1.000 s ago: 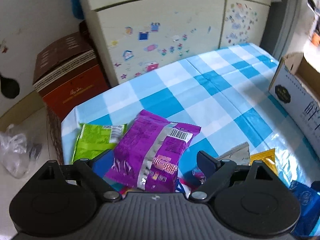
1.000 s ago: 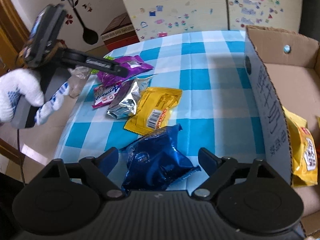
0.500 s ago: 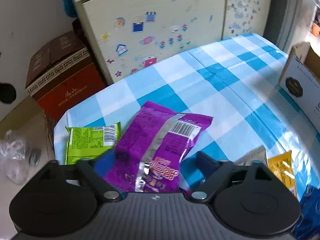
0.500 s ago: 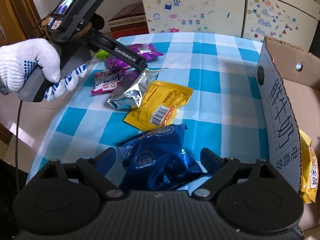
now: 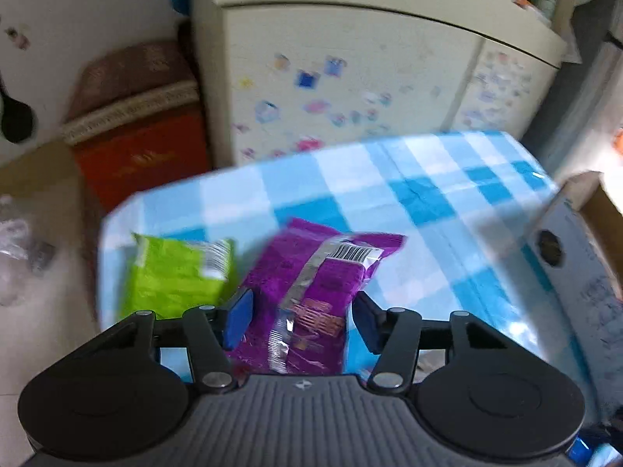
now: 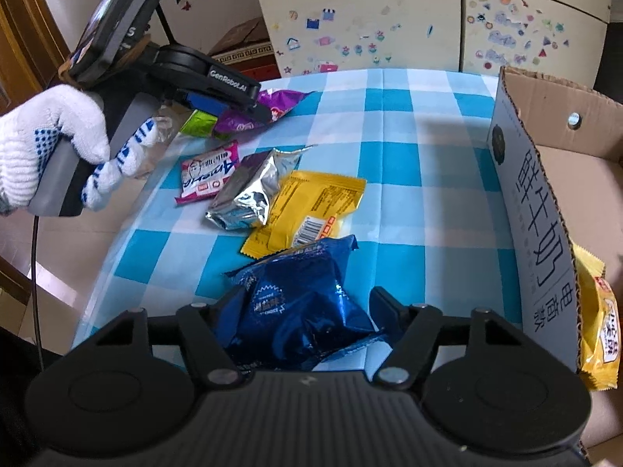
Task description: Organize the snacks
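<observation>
A purple snack packet [image 5: 323, 272] sits between the blue pads of my left gripper [image 5: 301, 317], whose jaws are closing and press on its sides. The right wrist view shows that gripper [image 6: 264, 111] in a white-gloved hand [image 6: 50, 144], the purple packet [image 6: 280, 101] raised a little over the table's far left corner. My right gripper [image 6: 301, 311] is closing on a crumpled blue foil packet [image 6: 296, 292] near the front edge, both fingers against it. A green packet [image 5: 175, 272] lies left of the purple one.
On the blue-checked cloth [image 6: 405, 163] lie a yellow packet [image 6: 311, 206], a silver one [image 6: 249, 190] and a pink-white one [image 6: 208, 173]. A cardboard box [image 6: 525, 179] at the right holds a yellow packet [image 6: 595, 311]. A stickered cabinet [image 6: 370, 19] stands behind.
Both grippers' jaws have narrowed onto their packets. The purple packet now stands bunched and raised in the left jaws. The blue packet is squeezed more tightly.
</observation>
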`<state>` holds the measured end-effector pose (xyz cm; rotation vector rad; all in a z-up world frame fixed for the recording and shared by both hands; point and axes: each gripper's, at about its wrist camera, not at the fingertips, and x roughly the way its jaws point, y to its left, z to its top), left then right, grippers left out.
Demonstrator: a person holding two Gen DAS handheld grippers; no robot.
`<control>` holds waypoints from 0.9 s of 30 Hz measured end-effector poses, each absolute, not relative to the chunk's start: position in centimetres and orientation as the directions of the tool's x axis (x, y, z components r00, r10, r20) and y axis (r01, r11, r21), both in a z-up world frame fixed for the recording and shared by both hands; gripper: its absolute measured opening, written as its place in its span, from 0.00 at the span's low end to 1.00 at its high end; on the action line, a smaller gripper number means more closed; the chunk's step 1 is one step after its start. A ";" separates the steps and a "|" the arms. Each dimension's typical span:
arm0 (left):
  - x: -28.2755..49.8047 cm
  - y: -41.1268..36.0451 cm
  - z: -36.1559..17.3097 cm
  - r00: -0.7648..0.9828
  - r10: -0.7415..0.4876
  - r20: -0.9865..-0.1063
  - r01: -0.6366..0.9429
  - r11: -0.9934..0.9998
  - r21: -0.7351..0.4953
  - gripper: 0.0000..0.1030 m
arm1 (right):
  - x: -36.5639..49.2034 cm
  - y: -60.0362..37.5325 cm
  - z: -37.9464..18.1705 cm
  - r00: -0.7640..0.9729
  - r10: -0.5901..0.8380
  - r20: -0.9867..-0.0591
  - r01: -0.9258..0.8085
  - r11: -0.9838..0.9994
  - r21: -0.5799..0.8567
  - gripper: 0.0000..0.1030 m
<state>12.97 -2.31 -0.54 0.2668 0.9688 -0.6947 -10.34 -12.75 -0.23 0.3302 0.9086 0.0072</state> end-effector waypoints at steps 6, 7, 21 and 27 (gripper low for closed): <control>11.5 -3.3 -0.6 0.443 -0.393 -0.806 0.713 0.699 0.051 0.79 | -10.3 -12.9 -0.3 0.615 0.155 -0.773 0.139 0.944 0.300 0.68; 11.7 -3.3 -0.7 0.451 -0.396 -0.800 0.706 0.706 0.049 0.81 | -10.3 -12.9 -0.4 0.614 0.158 -0.773 0.140 0.943 0.303 0.68; 12.7 -5.3 -2.7 0.422 -0.384 -0.821 0.708 0.705 0.034 0.80 | -10.3 -13.4 -0.6 0.616 0.144 -0.774 0.180 0.931 0.317 0.68; 12.2 -4.8 -1.6 0.446 -0.391 -0.805 0.676 0.736 0.016 0.73 | -10.3 -13.8 -0.1 0.636 0.136 -0.760 0.198 0.923 0.331 0.68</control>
